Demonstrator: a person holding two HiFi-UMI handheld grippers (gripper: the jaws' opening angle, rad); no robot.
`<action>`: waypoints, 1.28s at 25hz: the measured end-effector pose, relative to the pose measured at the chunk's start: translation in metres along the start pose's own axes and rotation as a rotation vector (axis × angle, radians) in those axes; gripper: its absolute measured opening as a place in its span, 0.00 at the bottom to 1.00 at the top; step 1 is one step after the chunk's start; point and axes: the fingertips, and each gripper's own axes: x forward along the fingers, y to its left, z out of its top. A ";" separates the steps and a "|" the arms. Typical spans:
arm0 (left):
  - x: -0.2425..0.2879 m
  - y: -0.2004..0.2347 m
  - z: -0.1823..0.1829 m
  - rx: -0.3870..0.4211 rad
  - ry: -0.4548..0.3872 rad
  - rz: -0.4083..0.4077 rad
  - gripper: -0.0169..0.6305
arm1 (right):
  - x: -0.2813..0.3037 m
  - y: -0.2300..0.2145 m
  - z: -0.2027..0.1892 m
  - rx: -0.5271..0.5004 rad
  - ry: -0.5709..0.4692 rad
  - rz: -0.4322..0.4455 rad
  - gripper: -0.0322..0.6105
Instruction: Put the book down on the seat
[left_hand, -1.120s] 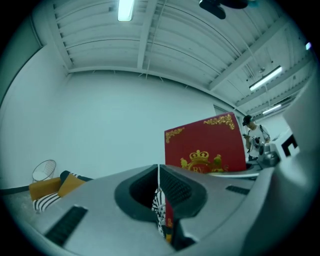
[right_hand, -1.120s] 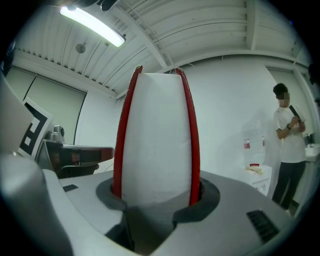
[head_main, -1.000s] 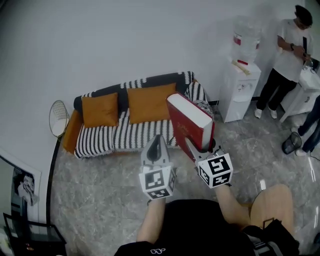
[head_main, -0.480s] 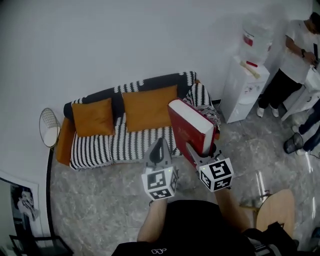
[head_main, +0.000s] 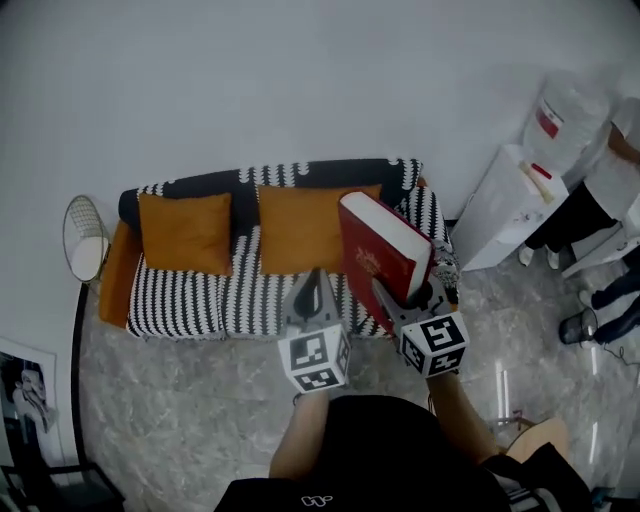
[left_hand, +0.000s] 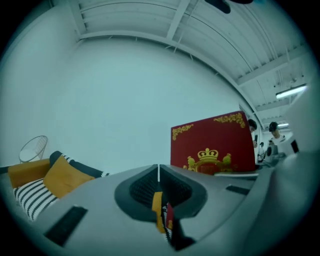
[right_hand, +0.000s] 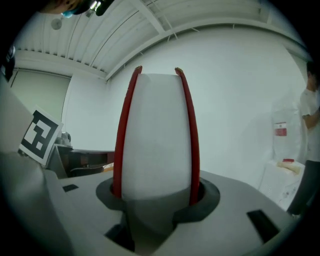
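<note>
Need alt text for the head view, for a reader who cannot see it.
The right gripper holds a thick red book, facing a black-and-white striped sofa with two orange cushions. The left gripper, shut and empty, is beside it. A water dispenser stands at right.

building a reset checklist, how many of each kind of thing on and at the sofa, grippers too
Orange square fabric cushions: 2
Red hardcover book: 1
Black-and-white striped sofa: 1
Two-jaw grippers, left gripper and right gripper: 2
Total: 6
</note>
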 end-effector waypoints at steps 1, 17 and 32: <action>0.008 0.011 0.007 -0.006 -0.009 0.007 0.06 | 0.014 0.002 0.007 -0.004 -0.002 0.009 0.41; 0.071 0.090 0.025 -0.092 -0.018 0.047 0.06 | 0.127 0.030 0.019 -0.074 0.065 0.116 0.41; 0.098 0.049 -0.003 -0.016 0.117 0.025 0.06 | 0.125 -0.019 -0.014 0.071 0.106 0.103 0.41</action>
